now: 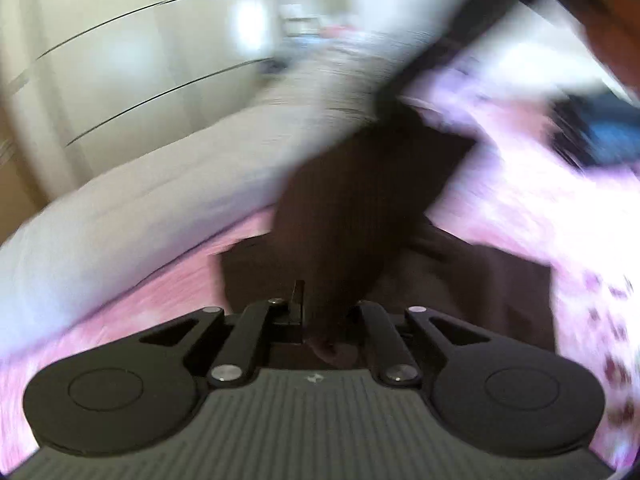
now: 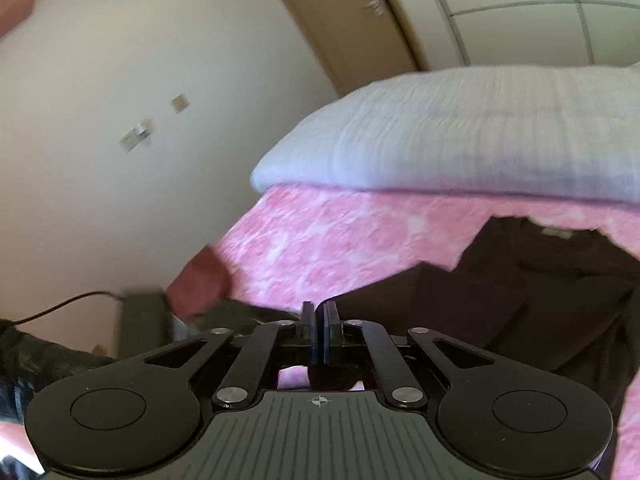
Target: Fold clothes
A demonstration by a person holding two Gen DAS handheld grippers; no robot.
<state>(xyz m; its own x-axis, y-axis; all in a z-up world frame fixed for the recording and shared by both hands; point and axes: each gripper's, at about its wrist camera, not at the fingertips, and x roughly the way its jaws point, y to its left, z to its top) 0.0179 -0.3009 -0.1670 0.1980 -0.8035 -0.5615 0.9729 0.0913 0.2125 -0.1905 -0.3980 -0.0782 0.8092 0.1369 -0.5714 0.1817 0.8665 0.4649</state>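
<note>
A dark brown garment point(image 2: 540, 292) lies on a pink patterned bedspread point(image 2: 340, 236), its collar and label toward the white pillow. In the left wrist view my left gripper point(image 1: 316, 304) is shut on a fold of this dark garment point(image 1: 352, 208), which rises from the jaws in a lifted strip; the view is motion-blurred. My right gripper point(image 2: 319, 316) is shut, with dark cloth pinched between the pads at the garment's left edge, low over the bed.
A white pillow point(image 2: 460, 148) lies at the head of the bed, also in the left wrist view point(image 1: 132, 220). Wardrobe doors point(image 1: 120, 60) stand behind. A white wall point(image 2: 140, 120) and a wooden door point(image 2: 344, 20) are left of the bed. A cable point(image 2: 60, 304) runs at lower left.
</note>
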